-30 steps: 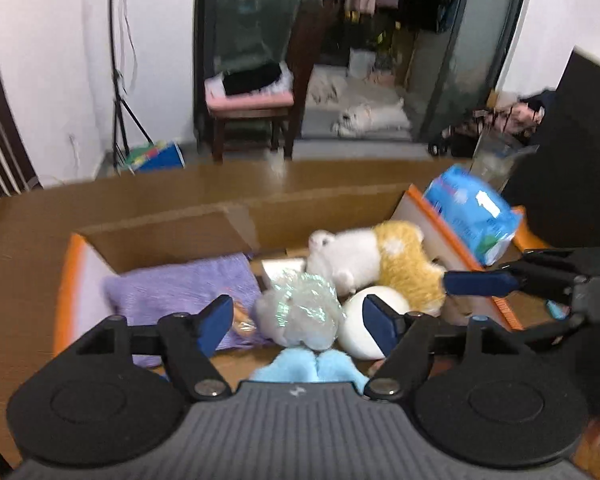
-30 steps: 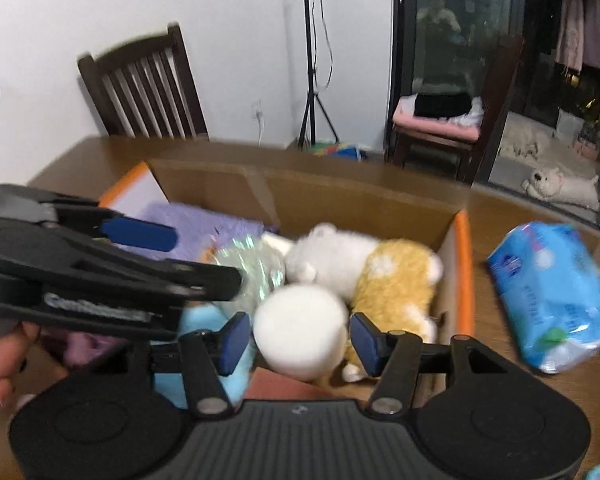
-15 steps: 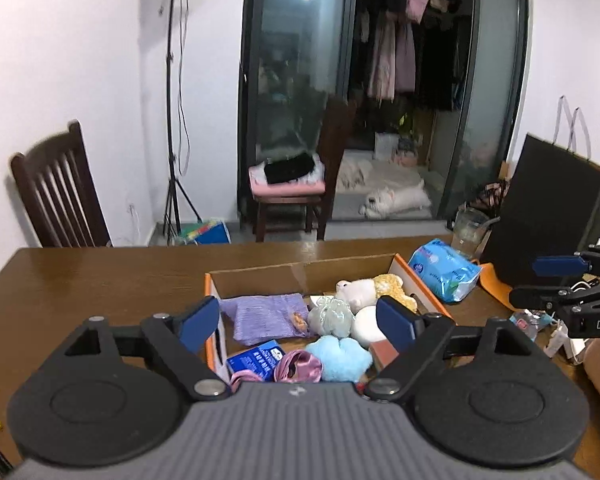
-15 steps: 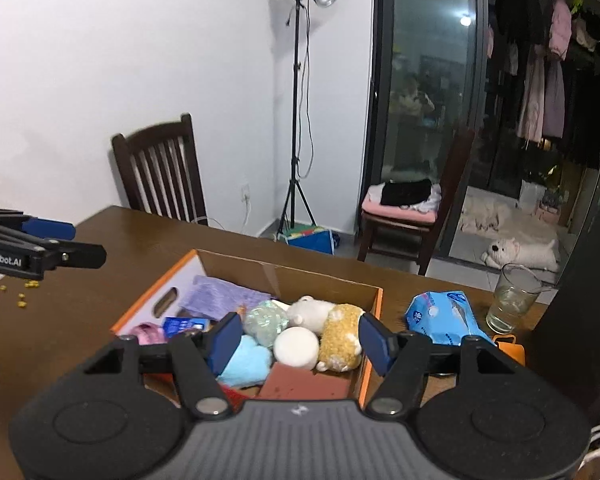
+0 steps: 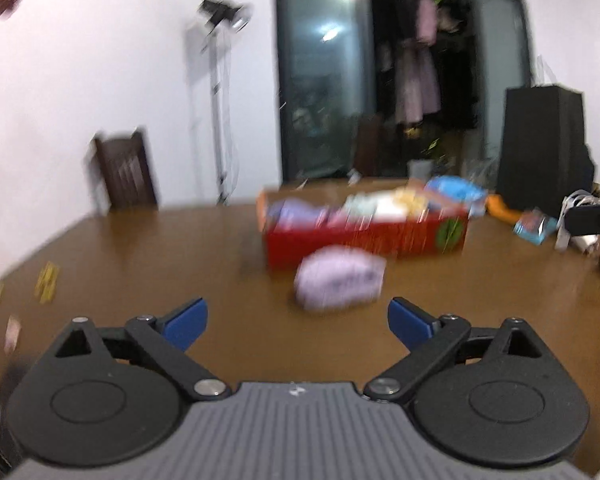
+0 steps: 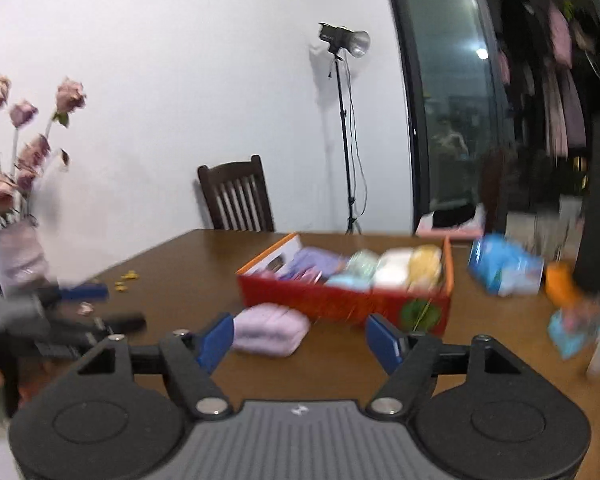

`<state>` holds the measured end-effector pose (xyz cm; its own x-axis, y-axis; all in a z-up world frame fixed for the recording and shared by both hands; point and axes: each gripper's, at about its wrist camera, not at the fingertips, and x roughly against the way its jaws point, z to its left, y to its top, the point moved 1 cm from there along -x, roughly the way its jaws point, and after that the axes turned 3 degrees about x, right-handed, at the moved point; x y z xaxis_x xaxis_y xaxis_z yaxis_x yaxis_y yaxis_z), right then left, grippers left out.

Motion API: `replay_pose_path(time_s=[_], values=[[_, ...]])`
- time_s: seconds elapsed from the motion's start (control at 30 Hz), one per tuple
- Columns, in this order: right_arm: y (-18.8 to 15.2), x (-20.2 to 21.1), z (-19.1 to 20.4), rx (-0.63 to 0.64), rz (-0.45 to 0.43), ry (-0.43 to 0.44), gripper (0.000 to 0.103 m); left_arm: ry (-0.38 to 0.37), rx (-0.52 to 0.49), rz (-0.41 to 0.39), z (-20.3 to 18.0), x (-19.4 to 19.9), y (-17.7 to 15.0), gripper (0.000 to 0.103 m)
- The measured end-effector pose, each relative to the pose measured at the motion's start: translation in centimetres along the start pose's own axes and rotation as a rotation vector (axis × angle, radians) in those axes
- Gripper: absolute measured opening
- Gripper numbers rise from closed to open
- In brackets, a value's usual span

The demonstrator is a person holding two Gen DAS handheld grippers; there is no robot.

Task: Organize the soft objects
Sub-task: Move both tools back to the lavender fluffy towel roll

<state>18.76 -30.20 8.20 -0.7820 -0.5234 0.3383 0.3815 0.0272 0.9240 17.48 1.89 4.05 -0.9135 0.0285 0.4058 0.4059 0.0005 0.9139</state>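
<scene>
A red and orange cardboard box (image 5: pixel 366 240) (image 6: pixel 340 300) stands on the brown table, filled with several soft things: a purple cloth, pale green, white and yellow plush pieces. A lilac soft pouch (image 5: pixel 340 282) (image 6: pixel 270 330) lies on the table just in front of the box. My left gripper (image 5: pixel 298 322) is open and empty, low over the table, well short of the pouch. My right gripper (image 6: pixel 300 338) is open and empty, also back from the box. The left gripper also shows at the left of the right wrist view (image 6: pixel 84 308).
A blue tissue pack (image 6: pixel 506 268) (image 5: pixel 454 194) lies right of the box, with an orange object (image 6: pixel 562 280) and small packets beyond. A black bag (image 5: pixel 544 148) stands at the back right. A vase of dried roses (image 6: pixel 18 256) and a chair (image 6: pixel 236 198) stand left.
Both grippers have pulled far back from inside the box to low over the table's near side. The box looks small and distant, and the lilac pouch in front of it has come into view.
</scene>
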Motion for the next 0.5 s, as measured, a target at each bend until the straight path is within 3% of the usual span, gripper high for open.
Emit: replay_pose_path(time_s=[0.1,0.17,0.27,0.5], values=[[-3.3,0.5,0.9,-0.083,0.054,0.062,0.075,-0.011,0.065,0.058,1.0,1.3,-2.2,0.099],[-4.5,-0.1,1.6,-0.103,0.103,0.093,0.075,0.005,0.075,0.054,2.0,1.9,-2.2,0.099],[-4.3,-1.4,2.3,-0.072,0.120,0.067,0.075,0.004,0.084,0.030,2.5,1.4,-1.0,0.099],[-2.8,-5.6,1.1,-0.088,0.124,-0.003,0.075,-0.102,0.175,0.057,3.3,-3.5,2.0,0.098]])
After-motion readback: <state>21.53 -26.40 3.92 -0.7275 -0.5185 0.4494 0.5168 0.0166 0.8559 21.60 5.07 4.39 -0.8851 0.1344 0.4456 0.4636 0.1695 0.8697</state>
